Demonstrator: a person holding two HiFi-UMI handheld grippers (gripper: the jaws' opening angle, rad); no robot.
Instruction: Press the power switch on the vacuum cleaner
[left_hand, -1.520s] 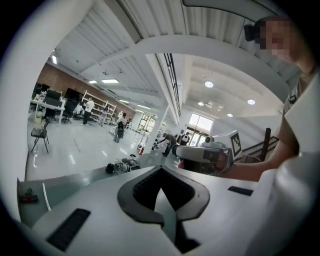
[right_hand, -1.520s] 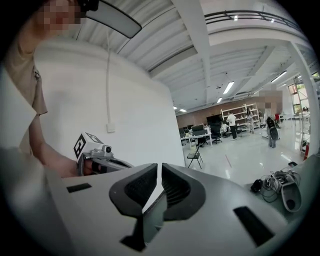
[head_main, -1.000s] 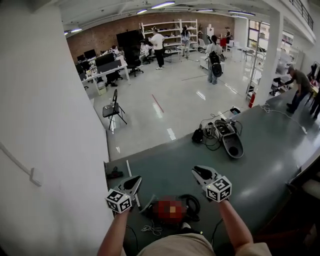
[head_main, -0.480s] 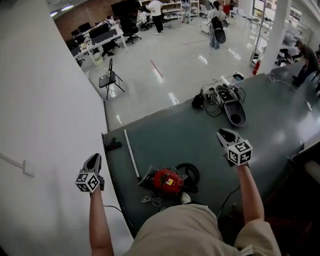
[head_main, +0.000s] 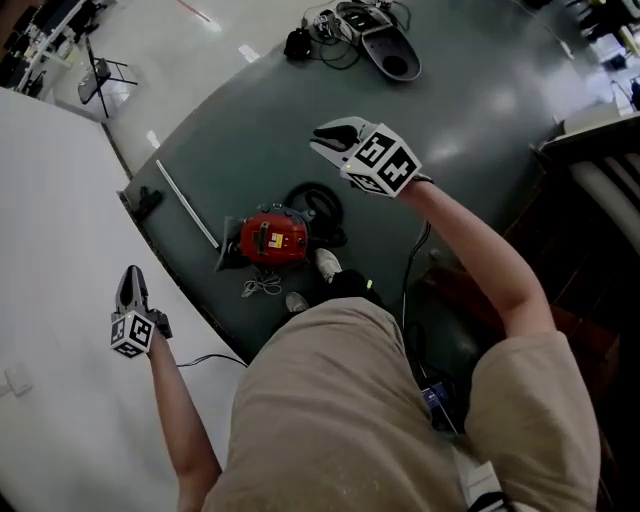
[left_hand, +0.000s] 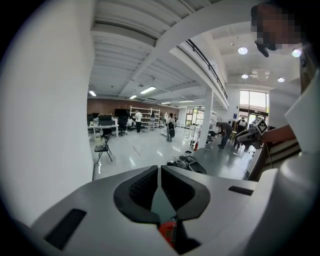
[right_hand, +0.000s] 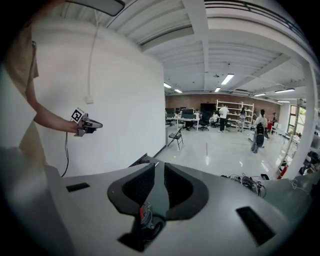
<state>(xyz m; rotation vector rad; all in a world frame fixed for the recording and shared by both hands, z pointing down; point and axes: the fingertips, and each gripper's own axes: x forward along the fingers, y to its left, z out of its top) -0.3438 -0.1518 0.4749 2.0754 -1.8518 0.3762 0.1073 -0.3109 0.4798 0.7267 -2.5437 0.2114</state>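
Note:
The red vacuum cleaner (head_main: 273, 238) lies on the dark grey-green platform (head_main: 470, 110), its black hose (head_main: 316, 204) coiled to its right. My right gripper (head_main: 328, 136) is held above the hose, beyond and to the right of the vacuum, jaws shut and empty. Far to the left, my left gripper (head_main: 128, 282) hangs in front of the white wall (head_main: 50, 220), off the platform, also shut and empty. A sliver of the red body shows below the jaws of the left gripper (left_hand: 159, 169), as the vacuum (left_hand: 169, 231), and under the right gripper (right_hand: 159, 166), as the vacuum (right_hand: 145, 212).
A metal tube (head_main: 186, 204) lies left of the vacuum, a white cord (head_main: 262, 288) in front of it. The person's shoe (head_main: 327, 263) stands beside it. A black floor nozzle with tangled cables (head_main: 385, 45) lies at the platform's far edge. A folding chair (head_main: 100, 70) stands beyond.
The view has tipped steeply down. My left gripper has swung out left, off the platform toward the wall. My right gripper now shows higher and nearer the middle, over the hose.

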